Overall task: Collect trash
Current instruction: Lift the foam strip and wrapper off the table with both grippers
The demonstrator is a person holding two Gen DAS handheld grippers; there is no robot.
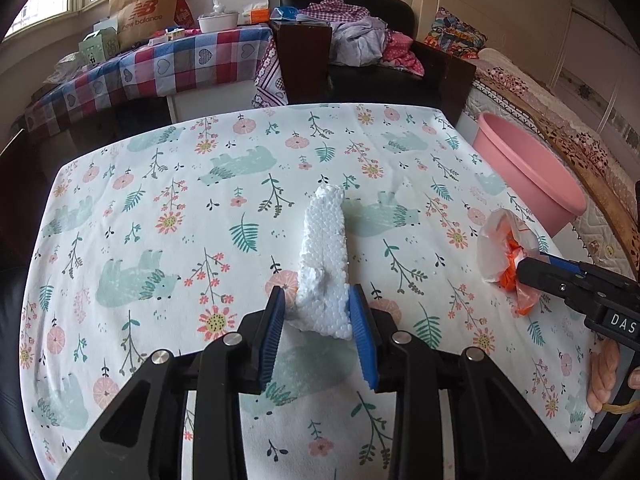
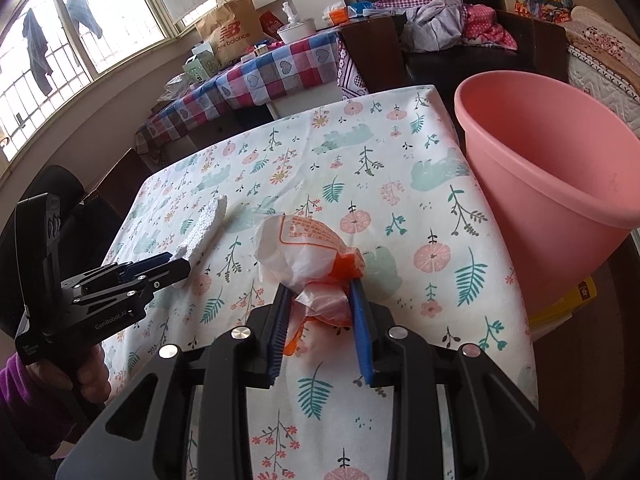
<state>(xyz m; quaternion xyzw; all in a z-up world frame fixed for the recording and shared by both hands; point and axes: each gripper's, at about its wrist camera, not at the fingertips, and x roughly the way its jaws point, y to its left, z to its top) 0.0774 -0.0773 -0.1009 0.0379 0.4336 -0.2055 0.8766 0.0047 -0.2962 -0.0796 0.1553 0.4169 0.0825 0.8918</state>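
A white styrofoam piece (image 1: 325,256) lies on the flowered tablecloth (image 1: 160,200). Its near end sits between the blue pads of my left gripper (image 1: 318,300), which is closed on it; it also shows in the right wrist view (image 2: 204,228). A crumpled white and orange plastic bag (image 2: 312,256) lies at the table's right side, and my right gripper (image 2: 320,292) is closed on its near end. In the left wrist view the bag (image 1: 506,248) shows at the right with the right gripper (image 1: 524,266) on it. A pink bin (image 2: 560,184) stands off the table's right edge.
The pink bin (image 1: 532,172) is beside a quilted bed (image 1: 560,120). Behind the table stand a black armchair with clothes (image 1: 360,40) and a checkered side table (image 1: 160,64) with a paper bag and boxes. The left gripper (image 2: 176,266) shows in the right wrist view.
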